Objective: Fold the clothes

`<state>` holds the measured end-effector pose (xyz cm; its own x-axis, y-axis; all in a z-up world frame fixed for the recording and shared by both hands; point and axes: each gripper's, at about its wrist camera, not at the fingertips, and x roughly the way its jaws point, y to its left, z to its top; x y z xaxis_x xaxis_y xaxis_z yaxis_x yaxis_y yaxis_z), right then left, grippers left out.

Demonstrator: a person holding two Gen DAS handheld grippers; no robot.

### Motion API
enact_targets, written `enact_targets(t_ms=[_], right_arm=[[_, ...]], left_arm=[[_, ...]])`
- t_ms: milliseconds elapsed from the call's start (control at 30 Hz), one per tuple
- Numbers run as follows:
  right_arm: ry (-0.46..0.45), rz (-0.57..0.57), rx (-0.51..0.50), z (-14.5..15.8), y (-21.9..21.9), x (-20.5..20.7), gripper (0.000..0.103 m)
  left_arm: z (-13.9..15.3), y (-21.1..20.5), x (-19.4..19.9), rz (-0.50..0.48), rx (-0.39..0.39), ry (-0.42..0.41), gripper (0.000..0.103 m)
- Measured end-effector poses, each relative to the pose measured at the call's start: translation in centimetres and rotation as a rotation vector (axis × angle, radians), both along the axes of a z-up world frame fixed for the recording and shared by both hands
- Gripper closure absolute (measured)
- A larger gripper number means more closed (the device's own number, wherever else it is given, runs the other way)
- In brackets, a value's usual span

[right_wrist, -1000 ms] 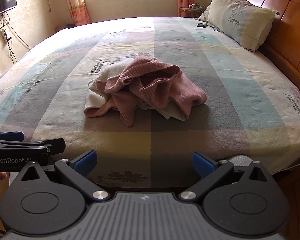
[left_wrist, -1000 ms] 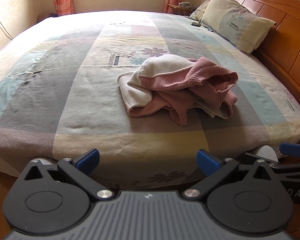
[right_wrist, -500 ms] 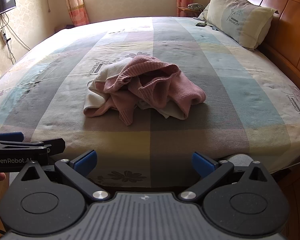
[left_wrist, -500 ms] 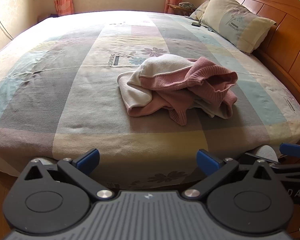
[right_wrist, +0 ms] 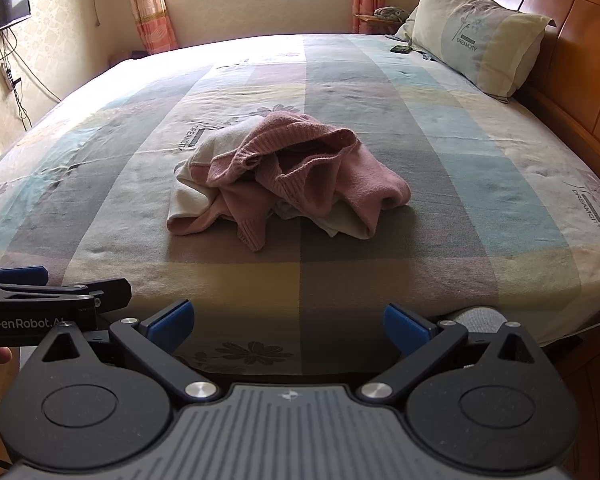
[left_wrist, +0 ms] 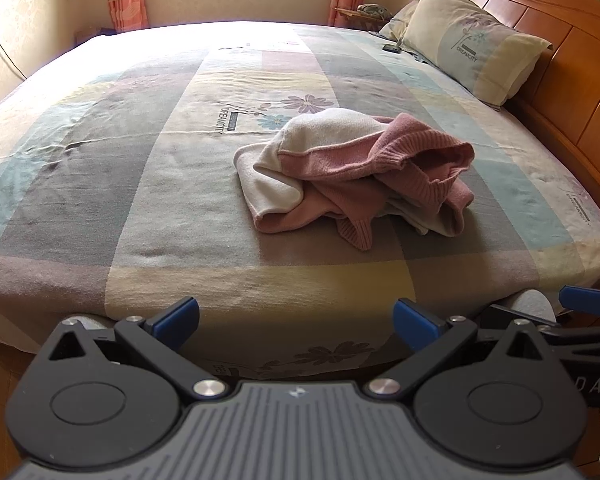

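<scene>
Off the bed's (left_wrist: 100, 280) near edge, both grippers, left gripper (left_wrist: 296, 316) and right gripper (right_wrist: 286, 318), spread wide, crumpled sweater (left_wrist: 356, 176) ahead, toward mid-bed, roughly equidistant.

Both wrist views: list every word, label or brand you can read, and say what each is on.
"DREAMCITY": on the bedsheet, printed by the flower, and again near the headboard side.
"DREAMCITY": on the pillow.
"GenRobot.A": on the left gripper body, its end hidden.
"D A S": on the right gripper body, cut by the frame edge.
The sweater shows no text.
</scene>
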<state>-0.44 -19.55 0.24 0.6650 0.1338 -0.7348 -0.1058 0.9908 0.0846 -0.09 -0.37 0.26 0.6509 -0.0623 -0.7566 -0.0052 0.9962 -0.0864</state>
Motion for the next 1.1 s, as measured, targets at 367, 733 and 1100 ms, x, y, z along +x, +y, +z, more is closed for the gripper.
enact_targets(t_ms=[367,733,1100], right_arm=[[0.001,0.001,0.005,0.0,-0.1,0.1,0.0],[0.0,-0.008,0.003,0.1,-0.1,1.0,0.0],[0.021,-0.01,-0.004,-0.5,-0.1,2.2,0.0]], left_arm=[[0.1,0.1,0.2,0.003,0.002,-0.001,0.001],[0.2,-0.2,1.0,0.004,0.022,-0.007,0.001],[-0.4,-0.2,2.1,0.002,0.033,0.008,0.001]])
